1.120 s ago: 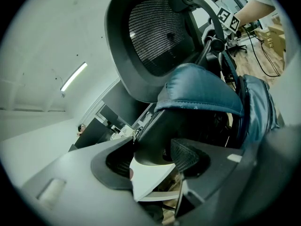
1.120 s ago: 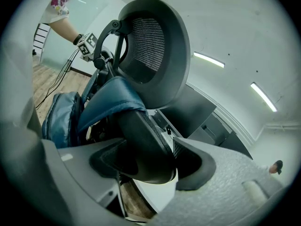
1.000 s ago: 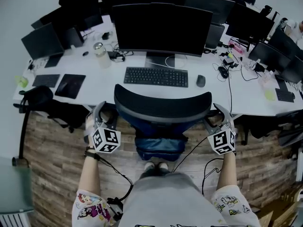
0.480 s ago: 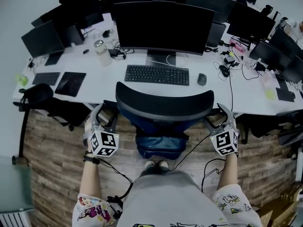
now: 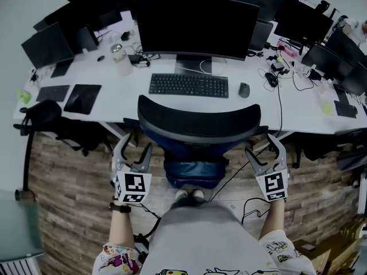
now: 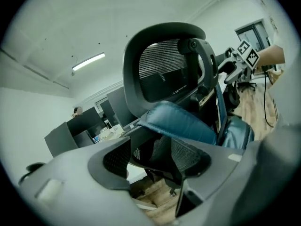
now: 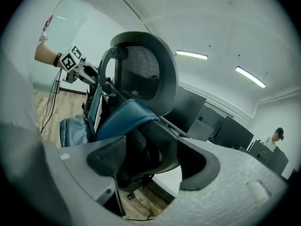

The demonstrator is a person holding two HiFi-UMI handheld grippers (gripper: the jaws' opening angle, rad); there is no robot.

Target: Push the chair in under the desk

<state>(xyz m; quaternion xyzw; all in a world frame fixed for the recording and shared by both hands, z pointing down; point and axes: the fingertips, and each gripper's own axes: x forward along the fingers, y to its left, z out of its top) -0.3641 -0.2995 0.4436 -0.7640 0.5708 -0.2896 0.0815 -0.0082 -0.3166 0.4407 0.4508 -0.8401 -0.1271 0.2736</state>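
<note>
Tucked against the front edge of the long white desk [image 5: 120,105]: the black office chair with the curved mesh backrest [image 5: 198,125], centred before the black keyboard [image 5: 188,85] and wide dark monitor [image 5: 195,24], backrest top overlapping the desk edge in the head view. Probably as far in as needed, or nearly so, with only the blue padded seat part [image 5: 195,173] showing behind the backrest, above the wood-pattern floor [image 5: 69,171].

Held low on either side of the backrest, just beside it and apparently clear of it: left gripper [image 5: 136,143] off the left end, right gripper [image 5: 262,145] off the right end. Left fingers spread wide, nothing pinched between them, only the chair's mesh in sight beyond the pads. Right jaws opening, likewise empty, chair framed past them but not pressed.

Placed symmetrically, most likely for an even, straight shove on both ends of the backrest without swivelling the chair. Spread wide, most likely for a flat push rather than a grasp. Judged close to finished, with perhaps a last nudge to go.
</note>
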